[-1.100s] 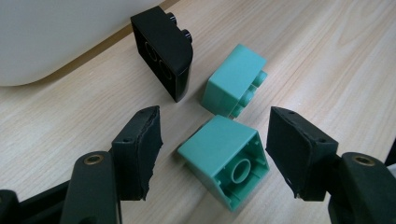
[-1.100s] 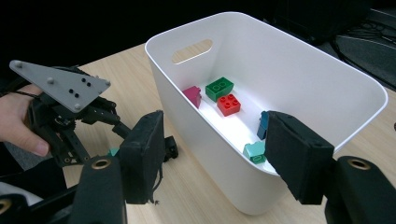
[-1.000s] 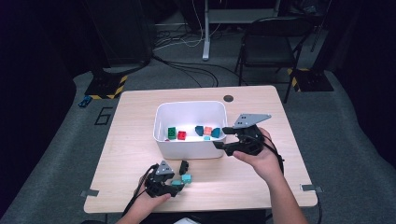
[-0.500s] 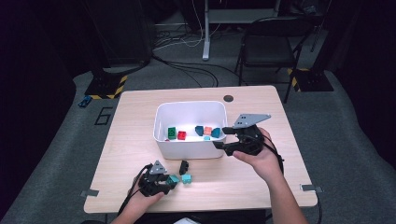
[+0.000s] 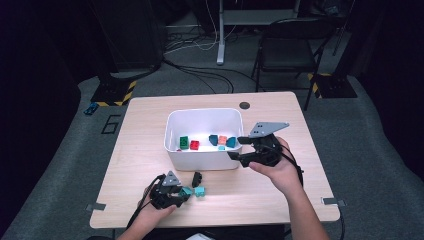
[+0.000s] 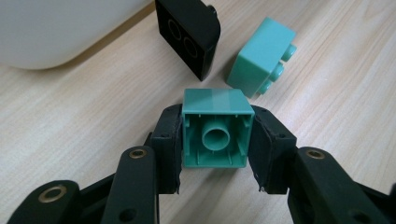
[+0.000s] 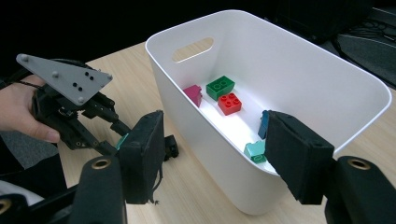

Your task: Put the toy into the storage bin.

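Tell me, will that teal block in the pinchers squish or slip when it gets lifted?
Probably not squish: the teal block looks like hard, hollow plastic, so likely light. Its flat sides sit between the left gripper's pads, which have just been closing, so it should hold. Smooth plastic might slip slightly.

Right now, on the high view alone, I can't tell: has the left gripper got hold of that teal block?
Observer: Yes. The left gripper has just been closing its jaws, and its pads press both sides of the teal block, hollow underside towards its camera.
Operator: Is the right gripper carrying anything?
Observer: No. The right gripper is open, with nothing held.
Operator: Any block I'm missing in the bin?
Observer: A magenta block sits against the white bin wall, beside the green block.
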The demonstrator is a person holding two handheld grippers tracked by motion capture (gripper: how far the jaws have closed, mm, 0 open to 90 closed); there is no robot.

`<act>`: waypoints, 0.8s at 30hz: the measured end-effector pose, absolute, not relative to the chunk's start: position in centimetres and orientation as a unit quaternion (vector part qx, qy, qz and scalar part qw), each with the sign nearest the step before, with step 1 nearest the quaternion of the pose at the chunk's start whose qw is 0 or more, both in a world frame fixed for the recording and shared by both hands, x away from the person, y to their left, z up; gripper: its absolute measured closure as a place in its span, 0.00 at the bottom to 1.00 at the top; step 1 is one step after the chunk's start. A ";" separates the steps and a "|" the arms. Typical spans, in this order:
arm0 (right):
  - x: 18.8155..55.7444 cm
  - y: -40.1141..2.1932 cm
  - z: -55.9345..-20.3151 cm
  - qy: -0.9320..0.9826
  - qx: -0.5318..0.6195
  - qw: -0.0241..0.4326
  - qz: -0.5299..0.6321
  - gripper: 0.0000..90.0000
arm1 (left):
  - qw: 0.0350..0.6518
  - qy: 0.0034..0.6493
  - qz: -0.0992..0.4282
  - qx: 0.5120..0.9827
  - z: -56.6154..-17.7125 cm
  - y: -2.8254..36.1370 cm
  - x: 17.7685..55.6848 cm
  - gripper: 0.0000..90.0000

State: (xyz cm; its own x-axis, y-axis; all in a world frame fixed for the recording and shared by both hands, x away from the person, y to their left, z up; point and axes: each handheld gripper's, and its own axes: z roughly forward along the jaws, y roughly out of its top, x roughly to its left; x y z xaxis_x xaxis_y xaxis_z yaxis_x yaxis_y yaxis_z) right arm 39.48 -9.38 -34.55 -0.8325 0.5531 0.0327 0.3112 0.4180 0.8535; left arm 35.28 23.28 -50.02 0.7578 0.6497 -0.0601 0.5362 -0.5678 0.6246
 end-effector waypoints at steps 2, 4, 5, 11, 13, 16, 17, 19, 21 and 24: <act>39.5 -9.4 -34.5 0.832 0.260 0.127 0.473 0.41 | 0.330 0.340 0.087 0.877 -49.7 23.4 35.4 0.65; 39.5 -9.5 -34.6 0.832 0.260 0.128 0.474 0.41 | 0.335 0.342 0.085 0.874 -49.3 23.4 35.5 0.65; 39.5 -9.5 -34.6 0.832 0.261 0.128 0.474 0.41 | 0.336 0.341 0.087 0.874 -49.0 23.5 35.6 0.65; 39.5 -9.5 -34.6 0.832 0.260 0.127 0.474 0.41 | 0.341 0.332 0.093 0.874 -47.0 23.6 36.0 0.65; 39.5 -9.5 -34.6 0.832 0.260 0.127 0.474 0.41 | 0.345 0.329 0.093 0.874 -46.3 23.6 36.0 0.65; 39.6 -9.5 -34.6 0.832 0.260 0.128 0.474 0.41 | 0.353 0.325 0.091 0.873 -45.3 23.5 36.2 0.65; 39.6 -9.5 -34.6 0.832 0.260 0.128 0.474 0.41 | 0.356 0.325 0.087 0.872 -45.1 23.5 36.2 0.65; 39.6 -9.5 -34.6 0.832 0.260 0.127 0.474 0.41 | 0.357 0.324 0.082 0.872 -44.5 23.4 36.3 0.65; 39.6 -9.5 -34.6 0.832 0.260 0.127 0.474 0.41 | 0.359 0.322 0.078 0.873 -43.9 23.4 36.4 0.65; 39.6 -9.5 -34.6 0.831 0.261 0.126 0.474 0.41 | 0.361 0.318 0.075 0.874 -42.9 23.4 36.6 0.65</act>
